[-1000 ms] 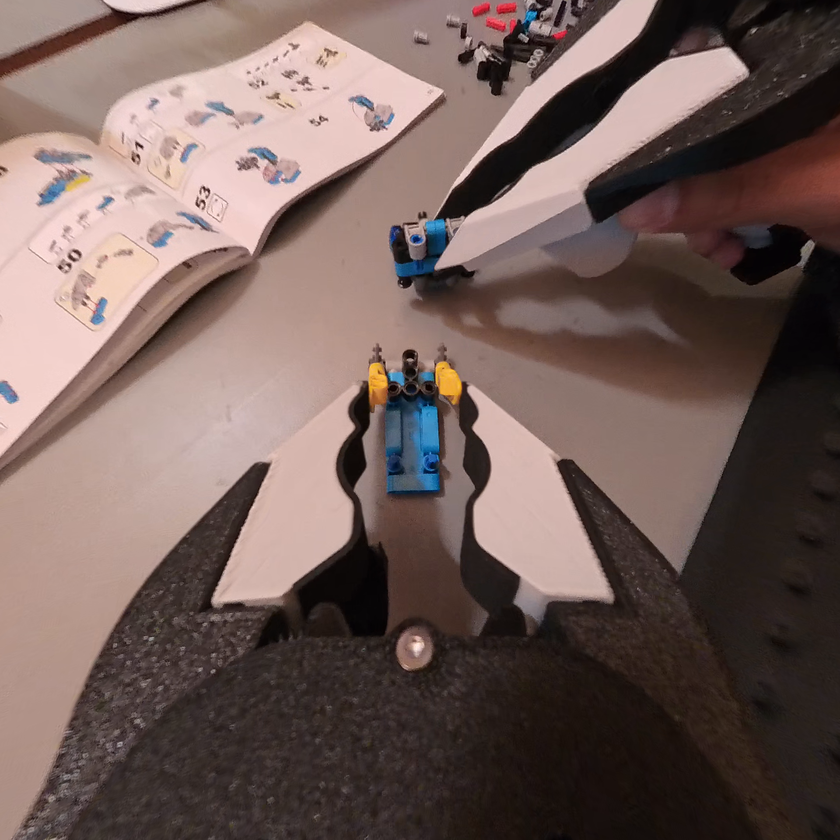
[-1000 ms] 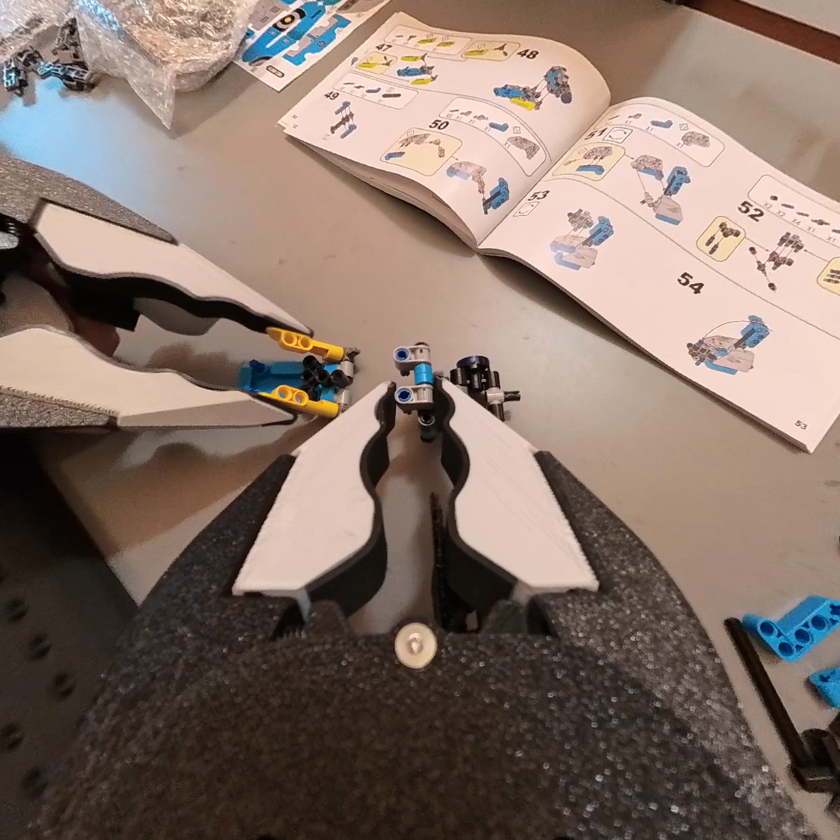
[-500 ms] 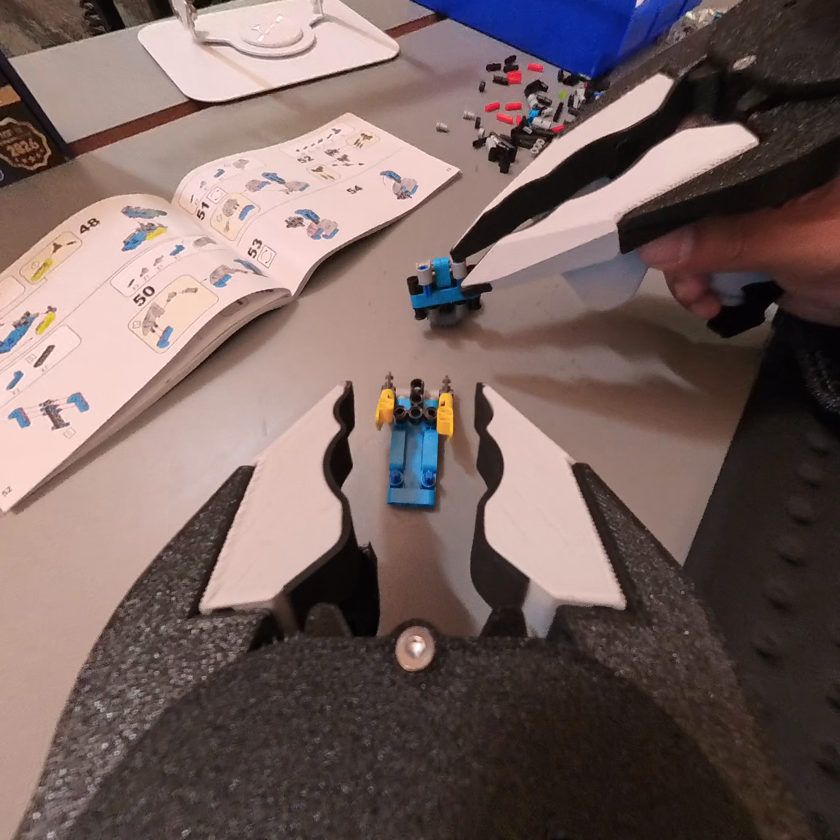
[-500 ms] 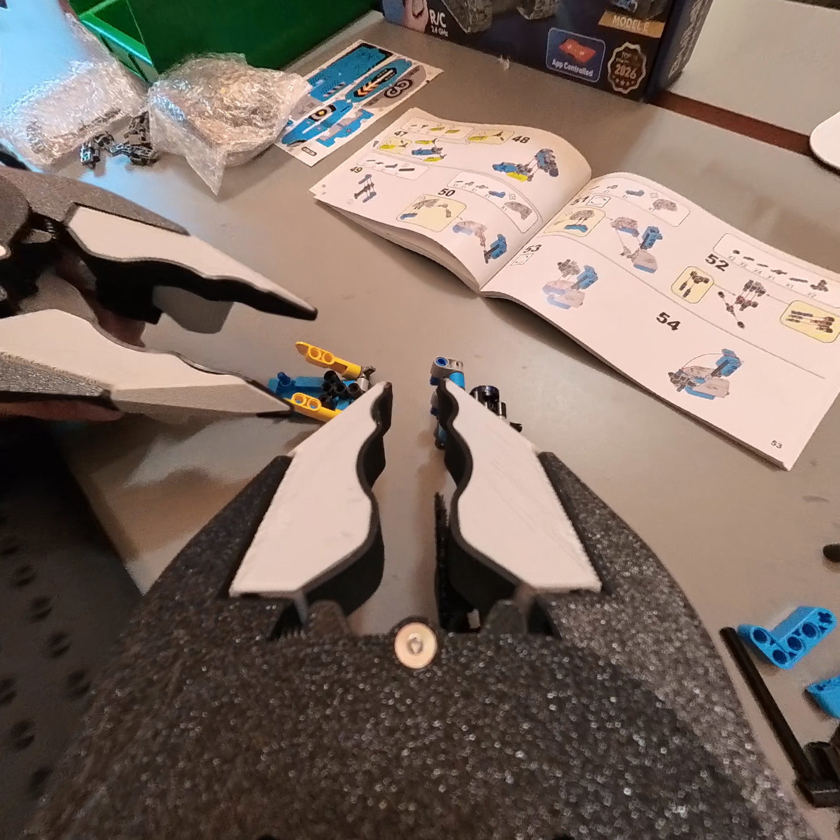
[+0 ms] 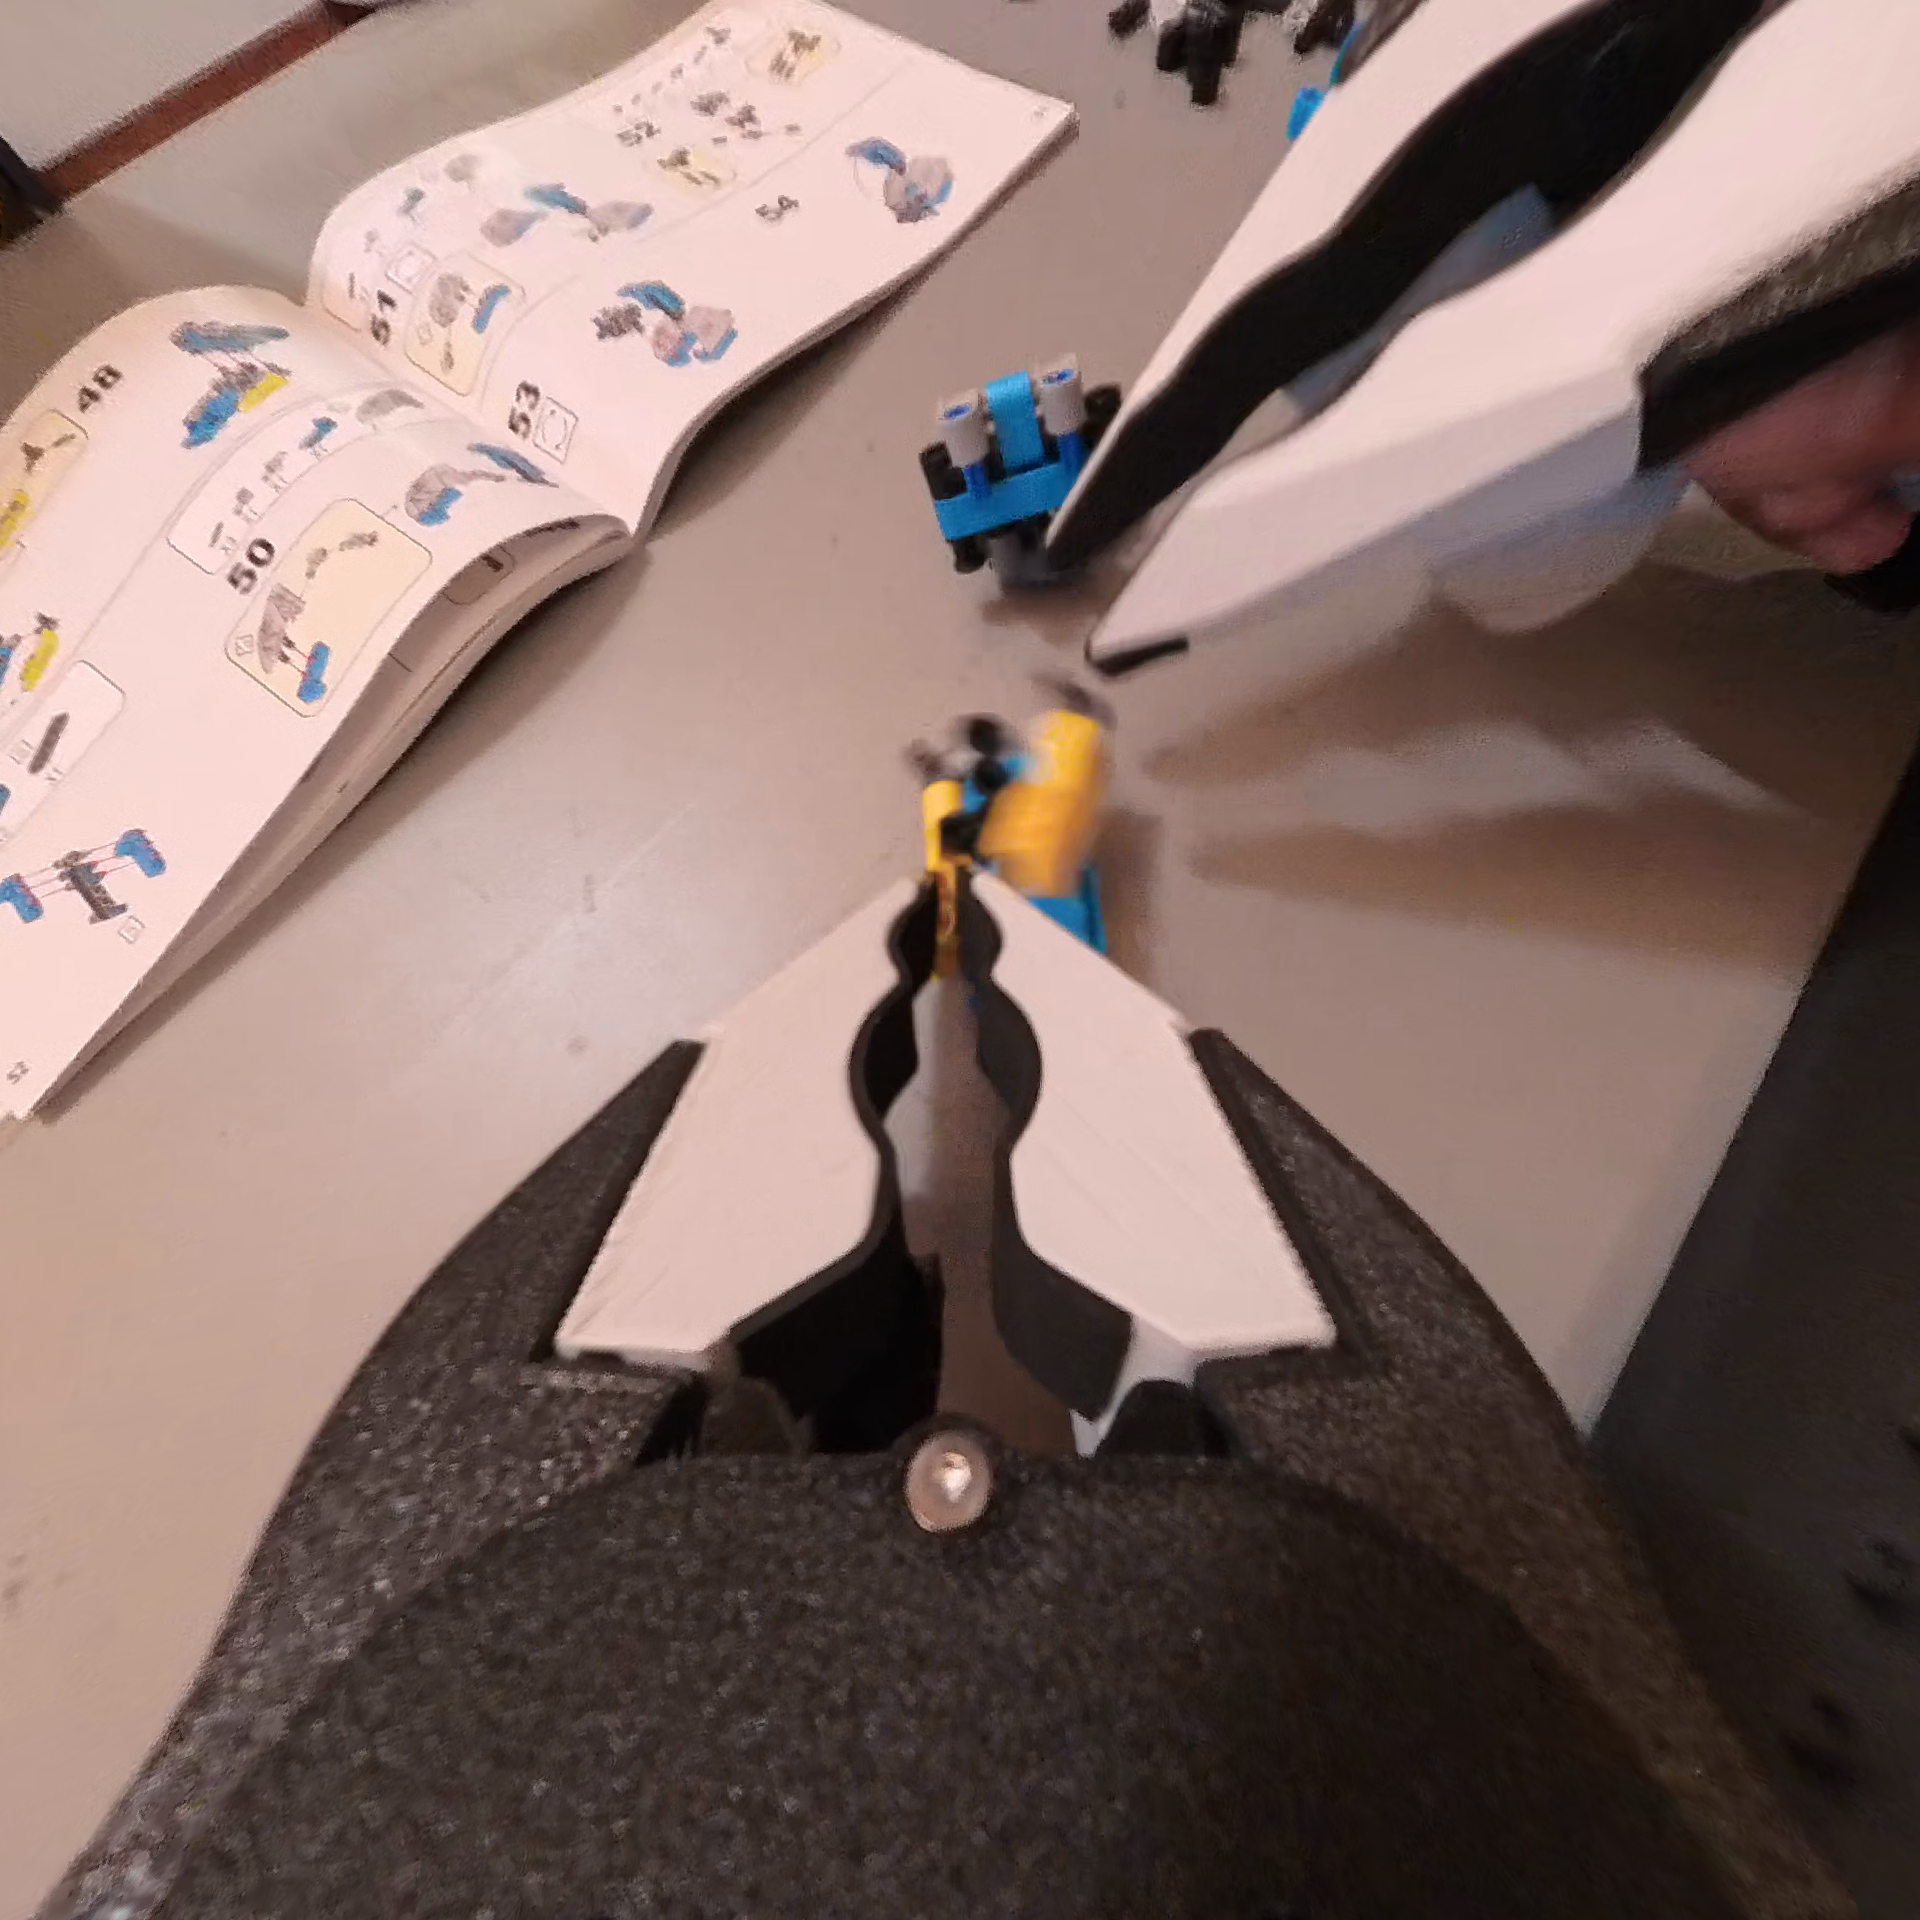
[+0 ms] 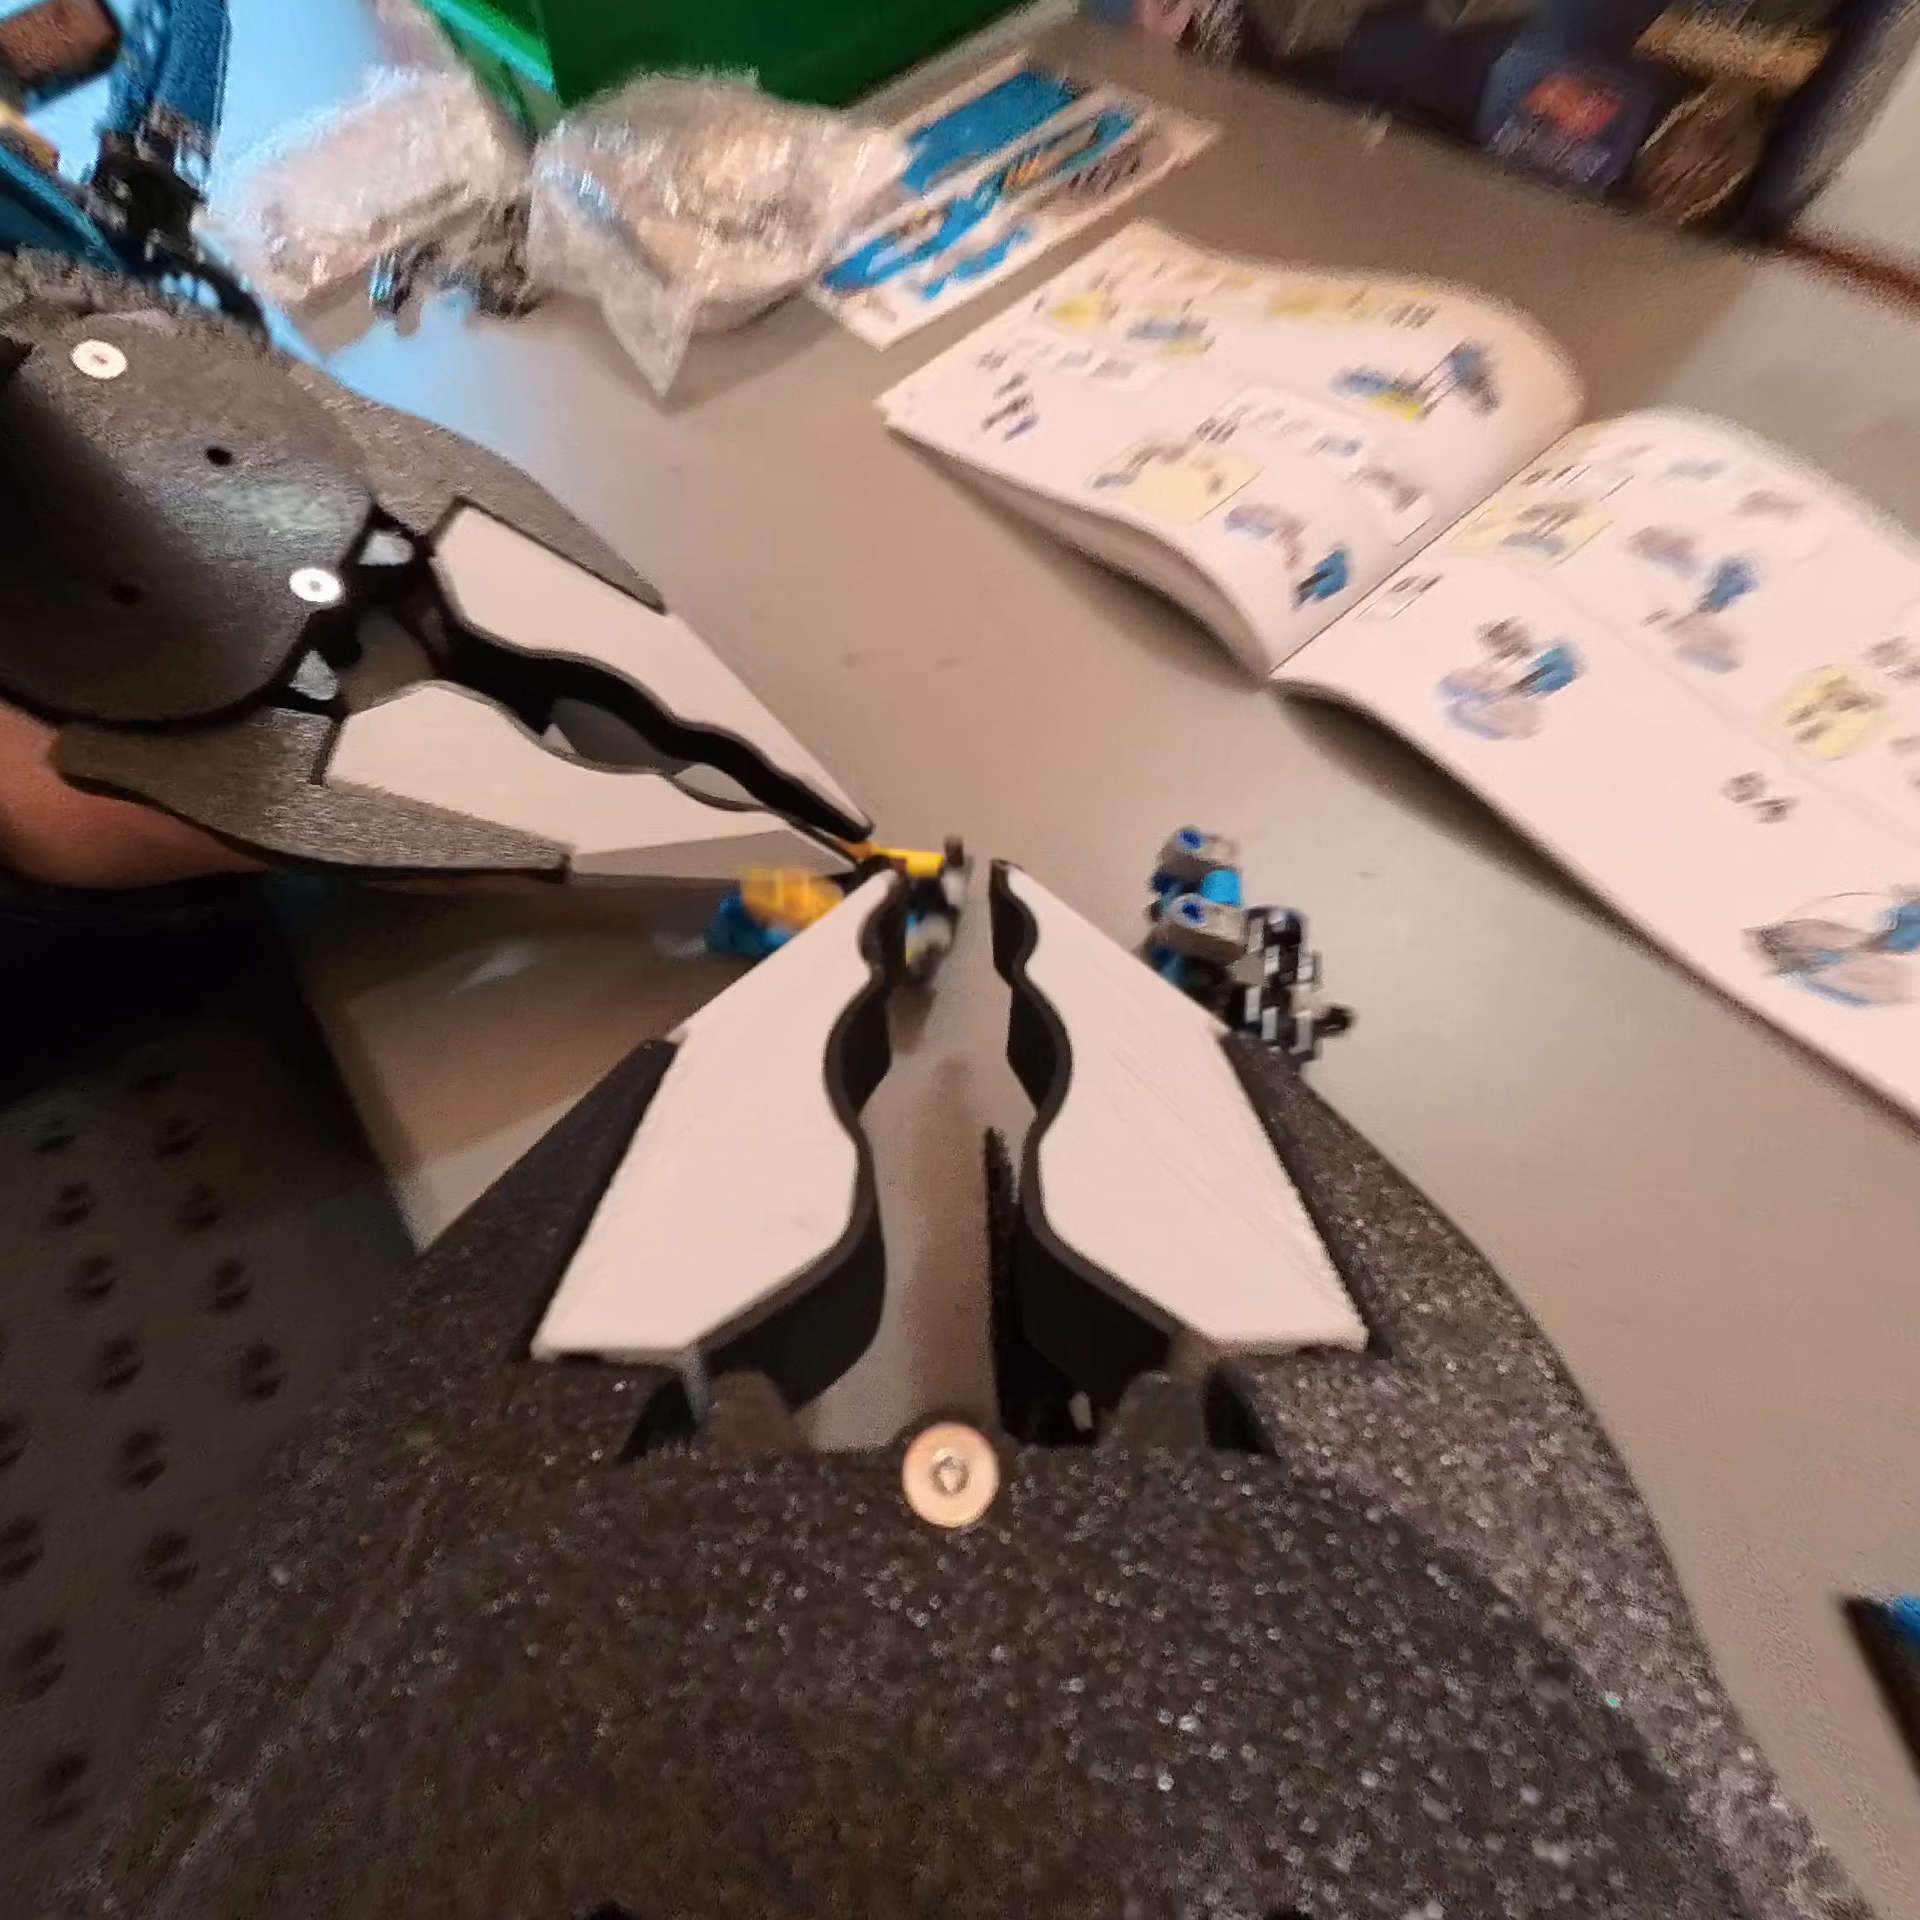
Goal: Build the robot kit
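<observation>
My left gripper (image 5: pixel 948 904) is shut on a yellow beam of the yellow-and-blue brick assembly (image 5: pixel 1029 821), which sits tilted on the grey table. In the right wrist view the left gripper (image 6: pixel 857 831) comes in from the left. My right gripper (image 6: pixel 943 878) is open, and the black-and-grey end of that assembly (image 6: pixel 928 920) lies between its tips. A small blue, grey and black assembly (image 6: pixel 1216 935) stands free just right of my right finger. In the left wrist view it (image 5: pixel 1003 468) sits by the right gripper (image 5: pixel 1096 597).
An open instruction booklet (image 5: pixel 468 416) lies at the left, and also shows in the right wrist view (image 6: pixel 1455 582). Plastic bags (image 6: pixel 707 187), a green bin (image 6: pixel 727 42) and a dark box (image 6: pixel 1558 94) stand behind. Loose small parts (image 5: pixel 1195 31) lie far back. A black perforated mat (image 5: pixel 1818 1351) borders the table. There is about 5 cm between the tips of the two grippers.
My left gripper has closed on the yellow beam and tipped the assembly. My right gripper has let go of the small assembly and moved left to the yellow-and-blue assembly's end.
</observation>
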The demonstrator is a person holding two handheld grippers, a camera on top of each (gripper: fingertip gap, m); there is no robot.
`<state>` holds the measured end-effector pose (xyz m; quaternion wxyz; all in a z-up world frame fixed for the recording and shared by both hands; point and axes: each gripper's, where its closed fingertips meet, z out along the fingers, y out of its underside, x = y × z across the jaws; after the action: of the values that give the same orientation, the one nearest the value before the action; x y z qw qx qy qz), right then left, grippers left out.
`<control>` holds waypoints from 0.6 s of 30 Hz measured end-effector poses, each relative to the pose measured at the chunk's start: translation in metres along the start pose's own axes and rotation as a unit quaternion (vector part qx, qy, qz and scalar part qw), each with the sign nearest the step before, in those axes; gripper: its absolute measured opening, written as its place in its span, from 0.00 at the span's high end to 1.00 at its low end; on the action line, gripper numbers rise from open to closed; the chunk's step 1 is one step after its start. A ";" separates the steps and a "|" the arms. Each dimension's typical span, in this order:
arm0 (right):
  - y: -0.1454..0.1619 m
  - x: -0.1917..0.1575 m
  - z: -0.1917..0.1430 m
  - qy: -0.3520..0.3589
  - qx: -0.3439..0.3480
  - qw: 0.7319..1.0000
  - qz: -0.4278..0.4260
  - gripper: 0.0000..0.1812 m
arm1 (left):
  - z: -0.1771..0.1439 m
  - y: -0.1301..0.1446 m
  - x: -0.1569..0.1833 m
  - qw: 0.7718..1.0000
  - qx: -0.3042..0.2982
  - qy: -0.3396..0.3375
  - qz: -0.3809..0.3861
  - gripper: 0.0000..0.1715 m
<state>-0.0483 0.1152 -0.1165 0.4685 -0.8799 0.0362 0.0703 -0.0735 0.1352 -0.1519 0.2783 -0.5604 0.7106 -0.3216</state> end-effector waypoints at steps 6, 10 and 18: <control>0.010 -0.008 0.012 -0.033 -0.026 0.999 0.027 0.92 | 0.001 0.001 0.002 1.000 -0.004 -0.001 0.008 0.99; 0.010 -0.009 0.014 -0.072 -0.024 0.993 0.092 0.88 | 0.001 0.001 0.003 1.000 -0.005 -0.005 0.015 0.99; 0.012 -0.013 0.018 -0.087 -0.030 0.990 0.104 0.86 | 0.001 0.000 0.004 1.000 -0.003 -0.003 0.010 0.99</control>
<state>-0.0645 0.1234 -0.1338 0.4332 -0.8756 0.0842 0.1963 -0.0739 0.1314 -0.1526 0.2823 -0.5549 0.7165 -0.3148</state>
